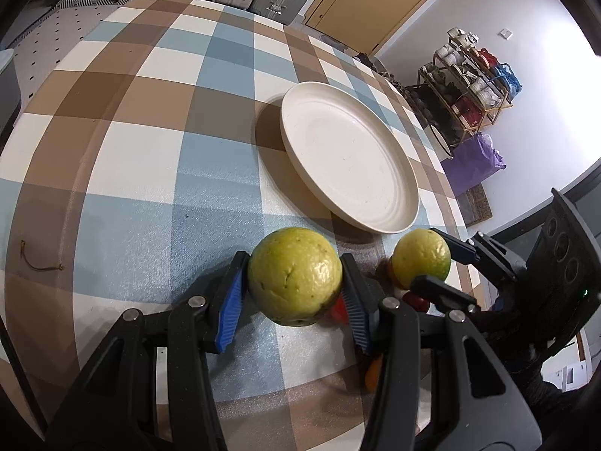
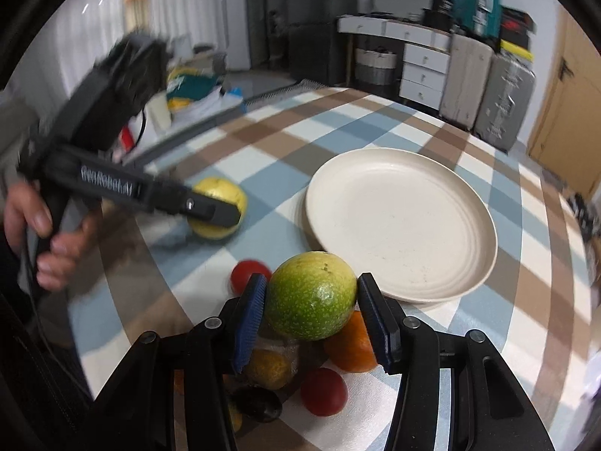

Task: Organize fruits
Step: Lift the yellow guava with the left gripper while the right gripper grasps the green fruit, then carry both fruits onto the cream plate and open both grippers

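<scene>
- While white lettering ran along the arm of the left gripper (image 2: 216,215), blur left it unreadable.
- No other writing could be made out on the fruit or the plate (image 2: 477,263).
- The cream plate, the only container, sat on the checked tablecloth (image 1: 131,143) with nothing in it.
- The left gripper's blue pads (image 1: 230,300) were clamped on a yellow-green fruit (image 1: 295,276) just short of the plate's near rim, on the plate's left side in the right wrist view.
- A hand (image 2: 33,233) gripped that tool's handle.
- The right gripper (image 2: 311,319) had its fingers pressed to both sides of a green fruit (image 2: 311,297), also just before the plate's near rim.
- Below that green fruit, nearer the camera than the plate, lay an orange (image 2: 351,345), two red fruits (image 2: 323,391), a small yellow fruit (image 2: 272,368) and a dark one (image 2: 259,402).
</scene>
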A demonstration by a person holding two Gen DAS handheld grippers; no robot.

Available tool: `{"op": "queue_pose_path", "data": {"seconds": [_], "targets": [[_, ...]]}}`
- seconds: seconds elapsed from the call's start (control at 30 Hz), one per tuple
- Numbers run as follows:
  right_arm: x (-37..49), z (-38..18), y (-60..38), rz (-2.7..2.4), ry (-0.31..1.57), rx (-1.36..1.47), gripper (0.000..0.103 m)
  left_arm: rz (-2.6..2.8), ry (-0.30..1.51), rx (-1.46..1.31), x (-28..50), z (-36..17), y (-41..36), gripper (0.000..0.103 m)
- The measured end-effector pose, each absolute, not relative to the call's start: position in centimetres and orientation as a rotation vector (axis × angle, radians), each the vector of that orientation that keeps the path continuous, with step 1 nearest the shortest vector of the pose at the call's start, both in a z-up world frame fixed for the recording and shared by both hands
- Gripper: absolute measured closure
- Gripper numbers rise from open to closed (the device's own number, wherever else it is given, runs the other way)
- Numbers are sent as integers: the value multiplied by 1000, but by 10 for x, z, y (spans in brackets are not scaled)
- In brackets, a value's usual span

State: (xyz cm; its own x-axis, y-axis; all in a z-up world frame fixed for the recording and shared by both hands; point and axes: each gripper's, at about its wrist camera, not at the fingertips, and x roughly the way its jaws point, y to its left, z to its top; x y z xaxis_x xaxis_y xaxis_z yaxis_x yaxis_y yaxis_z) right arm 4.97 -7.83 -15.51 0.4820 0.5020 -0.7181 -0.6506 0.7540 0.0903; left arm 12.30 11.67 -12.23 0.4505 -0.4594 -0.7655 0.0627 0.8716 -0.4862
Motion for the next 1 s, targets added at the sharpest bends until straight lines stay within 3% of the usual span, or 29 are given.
{"op": "queue_pose_path", "data": {"seconds": [0.47,1.0], "targets": [[76,-134,-114,729,702,122,52,-346,987,-342,142,-91,88,58],[155,-131,-144,651,704,184,52,-369,989,-336,243,-79,45,58]]}}
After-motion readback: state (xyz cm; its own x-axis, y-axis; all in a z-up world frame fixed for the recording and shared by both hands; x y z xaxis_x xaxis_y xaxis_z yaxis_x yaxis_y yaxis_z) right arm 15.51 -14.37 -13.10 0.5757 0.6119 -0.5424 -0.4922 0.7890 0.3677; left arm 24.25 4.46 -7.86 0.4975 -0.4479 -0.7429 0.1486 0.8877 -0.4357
